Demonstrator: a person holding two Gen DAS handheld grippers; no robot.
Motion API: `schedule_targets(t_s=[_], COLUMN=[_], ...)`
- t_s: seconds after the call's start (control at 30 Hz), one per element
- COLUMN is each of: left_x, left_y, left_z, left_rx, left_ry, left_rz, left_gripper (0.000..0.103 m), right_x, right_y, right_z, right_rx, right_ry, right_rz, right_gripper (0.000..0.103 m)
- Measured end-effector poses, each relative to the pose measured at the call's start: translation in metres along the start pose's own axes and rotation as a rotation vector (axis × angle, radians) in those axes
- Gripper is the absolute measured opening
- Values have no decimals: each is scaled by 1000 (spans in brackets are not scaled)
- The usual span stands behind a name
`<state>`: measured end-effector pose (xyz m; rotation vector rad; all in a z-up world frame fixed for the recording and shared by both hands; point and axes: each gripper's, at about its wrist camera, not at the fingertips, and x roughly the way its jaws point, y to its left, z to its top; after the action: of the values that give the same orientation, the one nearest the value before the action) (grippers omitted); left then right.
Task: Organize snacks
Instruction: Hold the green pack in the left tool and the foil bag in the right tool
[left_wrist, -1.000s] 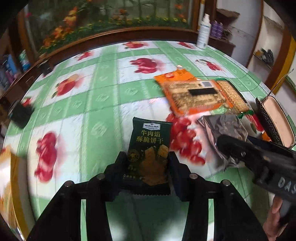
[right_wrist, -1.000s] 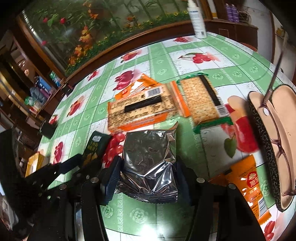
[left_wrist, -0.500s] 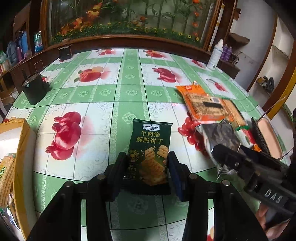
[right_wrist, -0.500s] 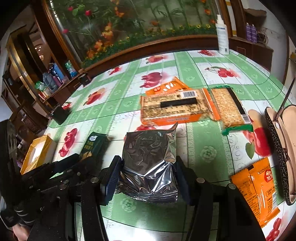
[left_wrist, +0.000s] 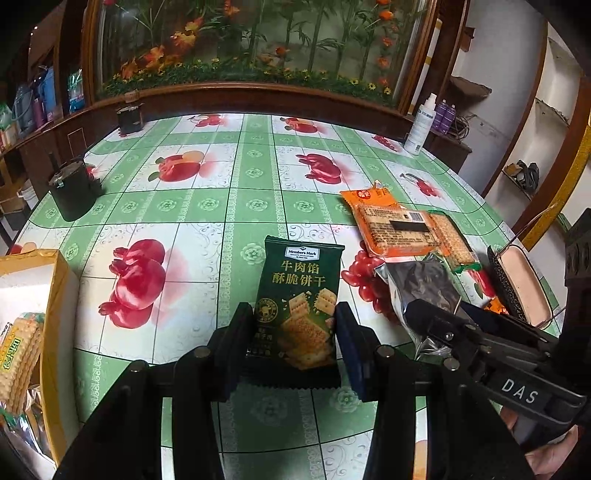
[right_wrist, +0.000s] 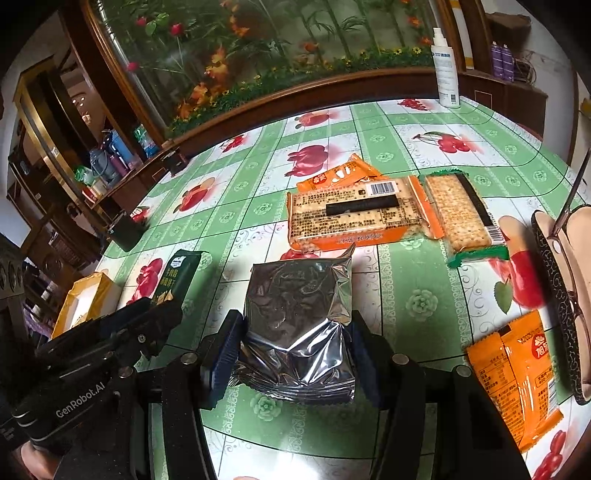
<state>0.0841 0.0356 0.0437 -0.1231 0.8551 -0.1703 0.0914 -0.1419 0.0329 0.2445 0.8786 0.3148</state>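
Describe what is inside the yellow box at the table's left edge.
In the yellow box lies a cracker pack over something silvery; the rest is cut off by the picture's edge.

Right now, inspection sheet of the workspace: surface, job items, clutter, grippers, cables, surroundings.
Surface: table under green fruit-print cloth.
Job's things: dark green biscuit pack; silver foil pack; two clear cracker packs, one overlapping an orange pack; orange packet at right; yellow box at left with crackers inside.
Clutter: open glasses case with glasses, black cup, spray bottle.
Grippers: left gripper shut on green pack; right gripper shut on foil pack.
Cables: tangle by purple bottles, off the table.
Surroundings: planter display, wooden shelving.
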Motion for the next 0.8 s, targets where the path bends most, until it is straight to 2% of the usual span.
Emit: schedule_targets(t_s=[0.8], left_x=[-4], left_y=[3], left_z=[2], left_rx=[-12], left_ry=[-14], left_rz=[-5], left_gripper=[44], right_x=[2], right_y=[-3], right_z=[1], right_rx=[16], right_ry=[4], right_rz=[10], right_gripper=[61])
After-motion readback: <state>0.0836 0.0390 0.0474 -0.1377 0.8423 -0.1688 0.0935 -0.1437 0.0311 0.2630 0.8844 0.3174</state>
